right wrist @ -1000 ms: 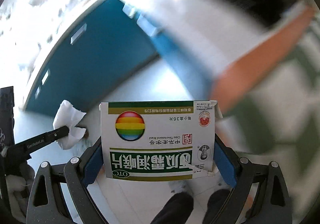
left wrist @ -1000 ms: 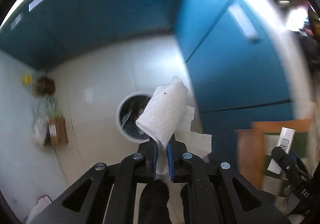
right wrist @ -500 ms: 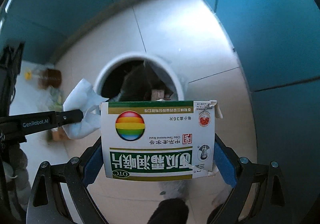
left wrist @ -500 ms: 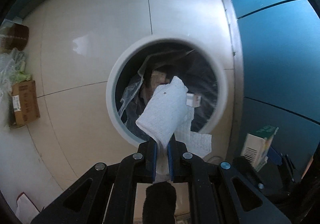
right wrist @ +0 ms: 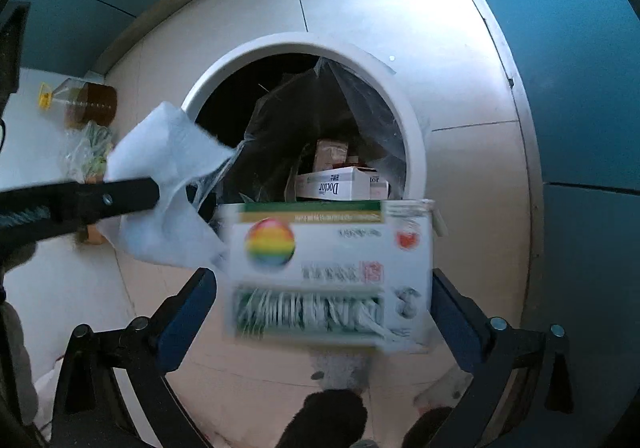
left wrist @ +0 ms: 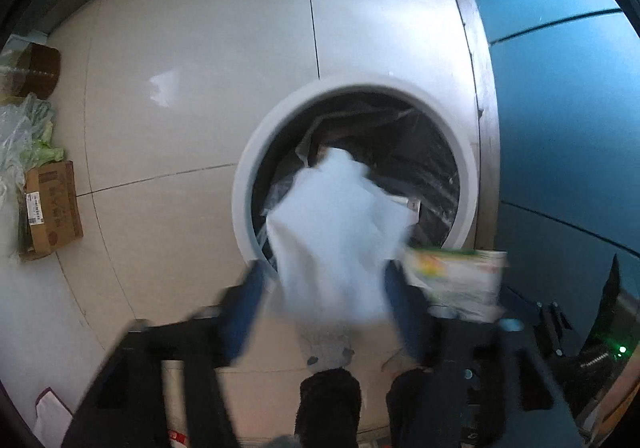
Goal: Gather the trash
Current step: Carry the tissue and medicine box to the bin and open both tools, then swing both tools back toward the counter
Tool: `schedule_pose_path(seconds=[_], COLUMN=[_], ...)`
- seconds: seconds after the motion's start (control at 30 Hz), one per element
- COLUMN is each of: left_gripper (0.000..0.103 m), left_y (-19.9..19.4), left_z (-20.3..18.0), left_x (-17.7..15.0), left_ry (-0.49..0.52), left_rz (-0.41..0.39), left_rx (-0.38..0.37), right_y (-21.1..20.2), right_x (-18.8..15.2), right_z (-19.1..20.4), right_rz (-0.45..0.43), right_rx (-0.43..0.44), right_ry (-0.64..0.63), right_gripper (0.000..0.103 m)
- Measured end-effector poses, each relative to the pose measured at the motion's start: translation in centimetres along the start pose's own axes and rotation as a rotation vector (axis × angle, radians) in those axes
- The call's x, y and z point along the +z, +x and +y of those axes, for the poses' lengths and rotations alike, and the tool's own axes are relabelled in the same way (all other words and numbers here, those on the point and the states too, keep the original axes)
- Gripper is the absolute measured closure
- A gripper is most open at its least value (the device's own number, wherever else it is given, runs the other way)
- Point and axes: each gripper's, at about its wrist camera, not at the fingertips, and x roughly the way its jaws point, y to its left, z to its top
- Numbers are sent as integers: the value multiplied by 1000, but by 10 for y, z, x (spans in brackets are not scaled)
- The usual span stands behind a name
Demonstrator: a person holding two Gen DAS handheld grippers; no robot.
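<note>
A round white trash bin (left wrist: 468,184) with a dark plastic liner stands on the tiled floor; it also shows in the right wrist view (right wrist: 416,136). My left gripper (left wrist: 324,280) is open, its blue pads wide apart, and the white paper towel (left wrist: 336,232) is blurred and loose between them over the bin. The towel (right wrist: 168,184) shows by the left finger in the right wrist view. My right gripper (right wrist: 324,288) is open, and the white and green medicine box (right wrist: 332,268) sits blurred between its pads, clear of both. The box (left wrist: 456,280) shows in the left wrist view.
Blue cabinet doors (left wrist: 560,128) stand right of the bin. A brown cardboard box (left wrist: 52,208) and a plastic bag of greens (left wrist: 24,140) lie at the left by the wall. An oil bottle (right wrist: 84,104) lies at left. Boxes (right wrist: 340,184) are inside the bin.
Both grippers have opened over the bin. The paper towel and the medicine box have come free and are blurred in motion. The bin has grown nearer in both views.
</note>
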Motion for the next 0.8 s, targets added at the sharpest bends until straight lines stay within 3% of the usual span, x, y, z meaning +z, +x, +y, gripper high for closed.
schedule_pose_path(seconds=[0.2, 0.37, 0.53, 0.8], left_gripper=[9, 9, 9, 9], left_y=[-14, -25, -49, -117], left_z=[4, 5, 1, -2], left_x=[-7, -16, -33, -76], left_ry=[-25, -34, -18, -30], left_rz=[-44, -73, -149, -266], left_rx=[26, 57, 142, 230], right_y=[-20, -36, -59, -138], right_x=[-5, -10, -19, -41], right_z=[8, 11, 13, 17], right_rz=[-15, -41, -71, -170], right_rx=[-10, -12, -34, -102], right_ry=[-13, -20, -18, -14], right_gripper=[0, 0, 0, 0])
